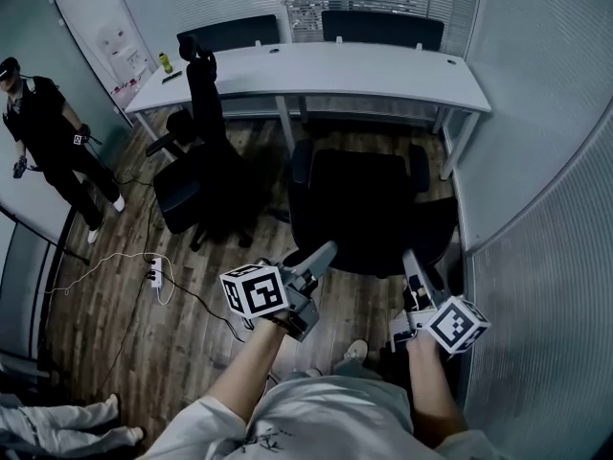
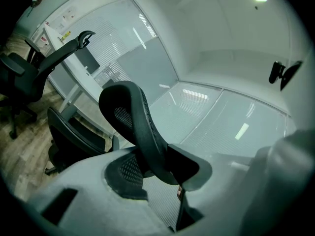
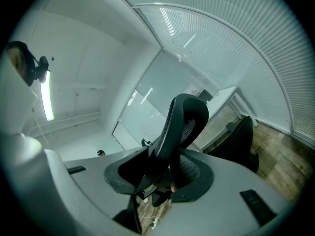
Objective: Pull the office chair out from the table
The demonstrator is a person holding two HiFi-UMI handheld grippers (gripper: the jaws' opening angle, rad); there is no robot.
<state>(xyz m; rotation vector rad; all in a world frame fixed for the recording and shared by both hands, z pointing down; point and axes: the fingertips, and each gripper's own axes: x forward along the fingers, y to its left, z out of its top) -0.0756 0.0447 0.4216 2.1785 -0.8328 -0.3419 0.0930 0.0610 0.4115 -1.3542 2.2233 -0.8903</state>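
In the head view the black office chair (image 1: 359, 204) stands on the wooden floor a little in front of the white table (image 1: 364, 70), its back towards me. My left gripper (image 1: 324, 253) holds the left end of the backrest's top edge and my right gripper (image 1: 410, 260) holds the right end. In the left gripper view the curved black backrest rim (image 2: 135, 117) runs between the jaws of the left gripper (image 2: 157, 166), pads against it. The right gripper view shows the mesh backrest rim (image 3: 184, 119) clamped the same way in the right gripper (image 3: 165, 173).
A second black chair (image 1: 196, 171) stands to the left, near the table's corner. A person (image 1: 48, 132) stands at the far left by a whiteboard. A cable and power strip (image 1: 153, 276) lie on the floor. A blinded glass wall (image 1: 546, 257) runs close on the right.
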